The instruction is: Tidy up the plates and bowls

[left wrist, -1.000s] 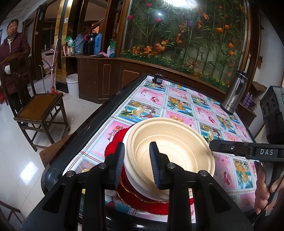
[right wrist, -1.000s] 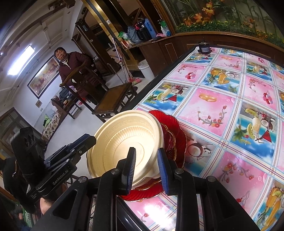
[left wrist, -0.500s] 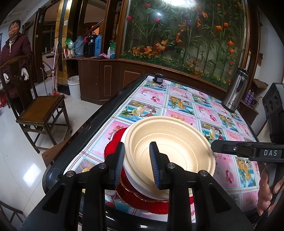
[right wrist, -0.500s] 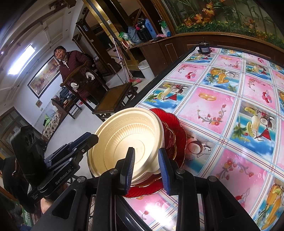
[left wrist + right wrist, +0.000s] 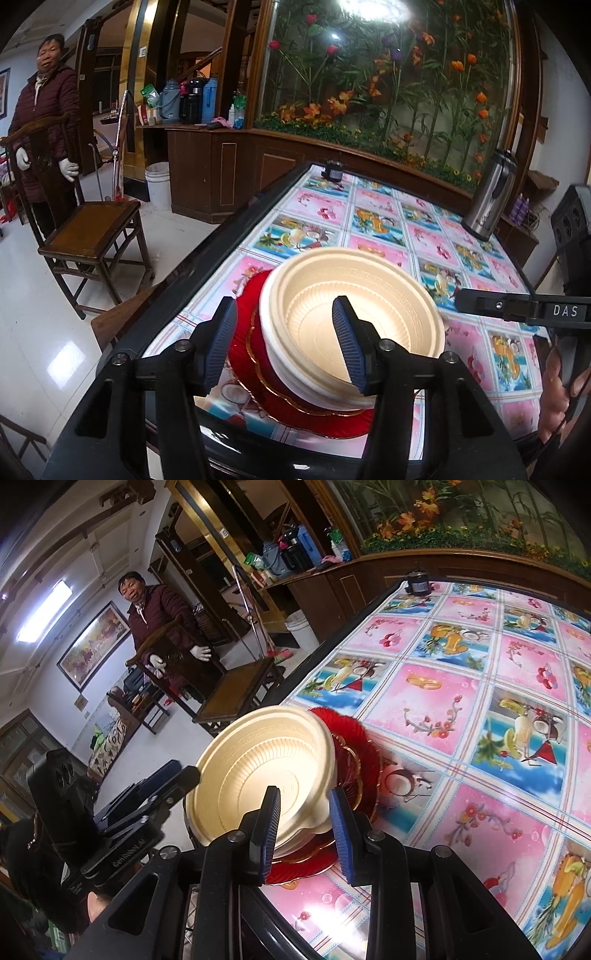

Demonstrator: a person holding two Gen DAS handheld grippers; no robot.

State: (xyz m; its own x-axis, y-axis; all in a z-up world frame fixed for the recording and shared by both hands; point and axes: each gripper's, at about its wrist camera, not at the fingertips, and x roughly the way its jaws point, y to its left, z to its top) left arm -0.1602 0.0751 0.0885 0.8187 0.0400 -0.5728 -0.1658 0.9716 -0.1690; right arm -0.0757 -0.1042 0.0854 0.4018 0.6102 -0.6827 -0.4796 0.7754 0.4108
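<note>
A cream plastic bowl sits on a stack of cream bowls on red gold-rimmed plates near the table's front left corner. My left gripper is open, its jaws wide either side of the stack's near rim, not touching it. My right gripper straddles the top bowl's rim, one finger inside the bowl and one outside; whether the pads press the rim is unclear. The bowl and red plates also show in the right wrist view. The right gripper's body shows in the left wrist view.
The table has a pink and blue fruit-print cloth and a black edge. A steel thermos stands at the far right and a small dark jar at the far end. A wooden chair and a person are left.
My left gripper opened wide and let go of the bowl's rim. The right gripper stayed around the rim, opening slightly. The person stepped behind the chair.
</note>
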